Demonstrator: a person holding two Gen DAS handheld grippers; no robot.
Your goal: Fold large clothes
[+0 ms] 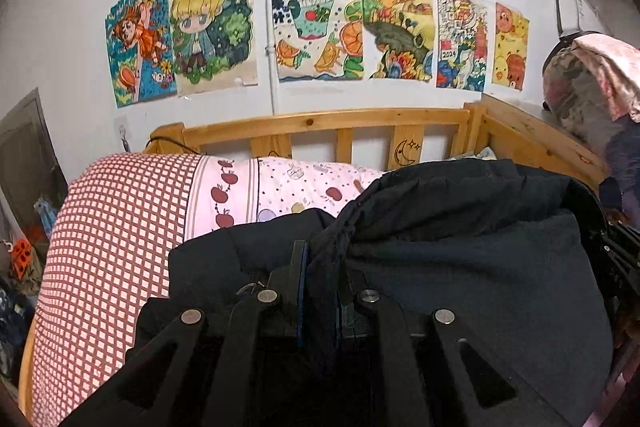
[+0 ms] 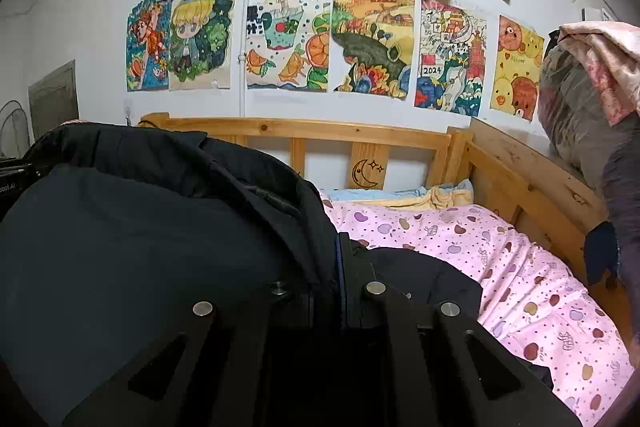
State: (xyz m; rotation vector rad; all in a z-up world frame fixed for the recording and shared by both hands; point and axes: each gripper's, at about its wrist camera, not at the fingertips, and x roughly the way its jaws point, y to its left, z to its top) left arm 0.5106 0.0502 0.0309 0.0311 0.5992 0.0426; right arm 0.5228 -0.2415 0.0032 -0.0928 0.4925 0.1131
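A large dark navy padded jacket is held up above the bed between both grippers. My left gripper is shut on a bunched fold of its fabric, which rises between the two fingers. In the right wrist view the jacket fills the left half, and my right gripper is shut on its edge near a zip. The left finger of the right gripper is hidden under cloth. More of the jacket lies lower on the sheet to the right. The other gripper's black body shows at the right edge of the left wrist view.
The bed has a pink fruit-print sheet, a red-checked quilt on the left and a pine headboard rail with a side rail. Children's drawings cover the wall. A bagged bundle with pink cloth stands at right.
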